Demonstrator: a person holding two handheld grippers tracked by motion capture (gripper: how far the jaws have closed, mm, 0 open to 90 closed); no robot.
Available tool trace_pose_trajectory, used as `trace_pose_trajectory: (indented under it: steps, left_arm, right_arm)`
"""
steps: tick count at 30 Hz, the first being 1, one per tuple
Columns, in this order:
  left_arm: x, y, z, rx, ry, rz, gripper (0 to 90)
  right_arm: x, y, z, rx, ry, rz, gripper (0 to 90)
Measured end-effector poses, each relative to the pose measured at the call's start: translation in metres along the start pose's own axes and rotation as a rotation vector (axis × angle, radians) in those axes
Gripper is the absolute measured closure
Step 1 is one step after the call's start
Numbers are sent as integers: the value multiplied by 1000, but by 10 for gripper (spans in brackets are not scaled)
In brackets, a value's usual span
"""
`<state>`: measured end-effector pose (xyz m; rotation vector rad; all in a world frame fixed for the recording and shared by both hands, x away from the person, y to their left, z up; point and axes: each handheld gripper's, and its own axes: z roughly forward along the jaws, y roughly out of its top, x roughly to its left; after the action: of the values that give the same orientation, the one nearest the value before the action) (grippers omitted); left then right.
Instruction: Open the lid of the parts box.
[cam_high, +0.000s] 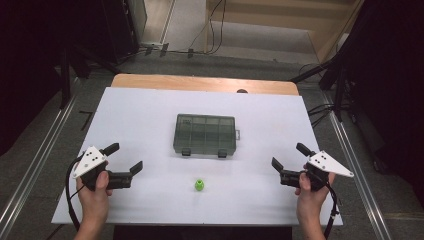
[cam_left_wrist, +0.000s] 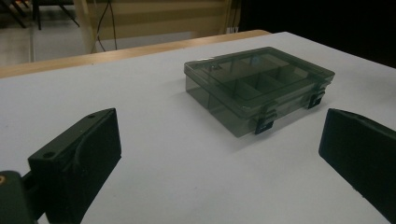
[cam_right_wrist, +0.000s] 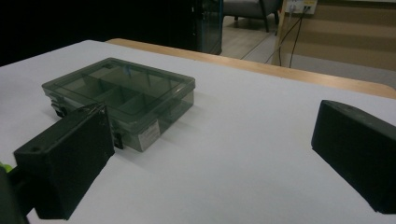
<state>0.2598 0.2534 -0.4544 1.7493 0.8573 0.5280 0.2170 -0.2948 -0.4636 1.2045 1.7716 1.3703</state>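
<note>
White sheeting covers the table (cam_high: 150, 110), and at its near edge a person holds the left gripper (cam_high: 124, 157) and the right gripper (cam_high: 289, 156) low over the surface, one to each side, both angled inward. Each has its jaws spread wide with nothing between them, which reads as a ready stance before any reach is made. Between the two, and a little farther in, a small green plastic piece (cam_high: 199, 185) sits alone on the sheet, near both tools but touching neither. Beyond it, at the table's middle, lies a smoky translucent compartment box (cam_high: 205, 135), lid down and its two front latches facing the person, probably so they can be worked from this side. Through the lid the dividers show; the compartments look empty. Farthest off, a strip of bare wood (cam_high: 200, 82) marks the table's back edge.
</note>
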Motion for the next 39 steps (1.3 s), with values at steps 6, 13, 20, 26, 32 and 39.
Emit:
trace_pose_trajectory:
  steps: [6,13,20,26,32,39]
  left_arm:
    - [-2,6,11,3,-17,9,0]
    - [-3,12,25,-8,-23,-10,0]
    - [-7,16,42,-12,-45,-20,0]
    - [-9,24,53,-28,-40,-25,40]
    - [-12,29,65,-32,-34,-23,155]
    - [-12,22,82,13,-92,-53,270]
  right_arm:
    - [6,10,15,18,8,-11,0]
    - [9,21,30,32,44,17,0]
    - [15,29,47,38,76,13,0]
    - [18,34,56,22,86,12,0]
    - [20,35,66,14,104,19,55]
    - [23,30,83,46,208,27,376]
